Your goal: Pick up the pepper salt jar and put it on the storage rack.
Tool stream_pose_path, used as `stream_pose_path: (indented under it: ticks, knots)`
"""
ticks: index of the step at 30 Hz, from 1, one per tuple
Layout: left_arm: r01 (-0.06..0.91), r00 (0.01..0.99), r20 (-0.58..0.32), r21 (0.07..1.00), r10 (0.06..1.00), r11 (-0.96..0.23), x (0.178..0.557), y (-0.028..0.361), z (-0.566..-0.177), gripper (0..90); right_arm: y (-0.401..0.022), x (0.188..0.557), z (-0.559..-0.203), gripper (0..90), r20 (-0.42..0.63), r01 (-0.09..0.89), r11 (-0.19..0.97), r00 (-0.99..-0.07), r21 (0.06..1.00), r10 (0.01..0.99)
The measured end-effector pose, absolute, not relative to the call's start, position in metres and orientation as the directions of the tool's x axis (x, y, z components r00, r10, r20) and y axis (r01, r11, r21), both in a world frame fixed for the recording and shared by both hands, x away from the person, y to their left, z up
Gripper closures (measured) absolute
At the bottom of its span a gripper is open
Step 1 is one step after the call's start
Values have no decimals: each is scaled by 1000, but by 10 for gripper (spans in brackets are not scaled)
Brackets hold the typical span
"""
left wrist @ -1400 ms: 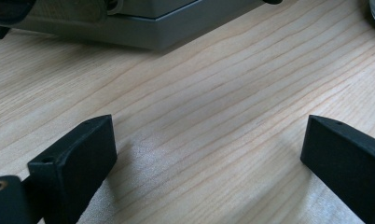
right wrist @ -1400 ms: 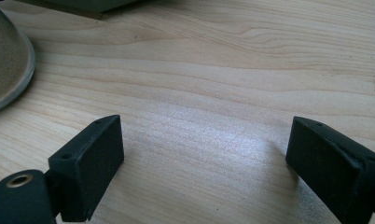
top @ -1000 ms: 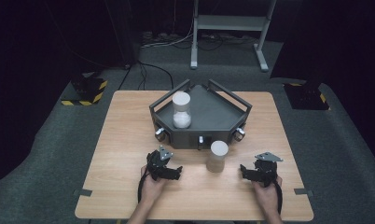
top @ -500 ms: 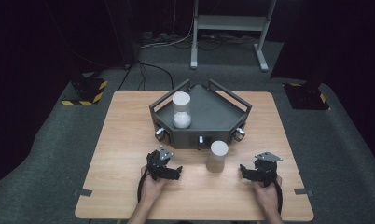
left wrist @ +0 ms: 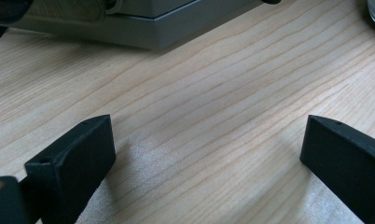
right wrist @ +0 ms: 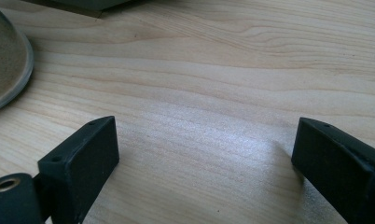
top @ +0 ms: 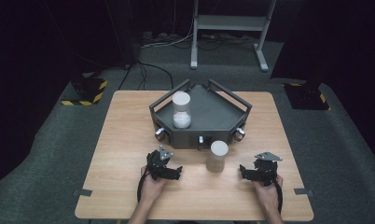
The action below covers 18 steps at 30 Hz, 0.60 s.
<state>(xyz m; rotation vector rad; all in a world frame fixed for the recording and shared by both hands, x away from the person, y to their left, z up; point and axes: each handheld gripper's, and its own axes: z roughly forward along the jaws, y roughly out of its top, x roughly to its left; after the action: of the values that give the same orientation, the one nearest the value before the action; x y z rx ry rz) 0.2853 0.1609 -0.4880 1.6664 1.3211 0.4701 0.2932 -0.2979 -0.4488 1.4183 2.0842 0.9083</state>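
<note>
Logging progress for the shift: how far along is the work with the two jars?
Looks done: one jar stands on the grey tray. In hand: nothing; left gripper and right gripper rest open on the table. Left: the second jar stands before the tray.

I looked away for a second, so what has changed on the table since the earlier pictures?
Little: the right gripper has just been opening its jaws, with nothing between them. Both hands, the left gripper, the cylinder on the table and the jar in the grey tray kept their places.
</note>
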Motion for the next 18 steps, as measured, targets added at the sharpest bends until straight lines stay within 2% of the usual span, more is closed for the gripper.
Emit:
stream_pose_path:
  ticks: [4, 18]
  knots:
    - [552, 349, -239, 834, 906, 7, 285, 161, -488, 31, -301, 292, -449, 61, 15, 626, 246, -381, 740, 925]
    - [552, 350, -239, 834, 906, 7, 285, 161, -488, 31, -293, 286, -444, 66, 44, 576, 315, -522, 754, 852]
